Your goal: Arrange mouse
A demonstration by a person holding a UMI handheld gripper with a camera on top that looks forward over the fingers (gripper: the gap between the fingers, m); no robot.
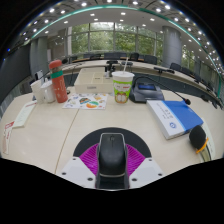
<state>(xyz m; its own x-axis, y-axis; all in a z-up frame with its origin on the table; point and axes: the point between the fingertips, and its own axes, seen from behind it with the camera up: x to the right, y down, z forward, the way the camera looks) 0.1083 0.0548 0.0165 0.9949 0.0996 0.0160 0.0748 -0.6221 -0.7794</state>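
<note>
While the gripper (112, 165) hovers over the pale table (60, 135), its two fingers clench a black mouse (112, 153) between the magenta pads (90, 157) (both sides pressing its flanks). Farther right lies a blue-and-white book (172, 117). Beyond, a paper cup (122, 86) stands mid-table, with an orange bottle (59, 82) far left.
</note>
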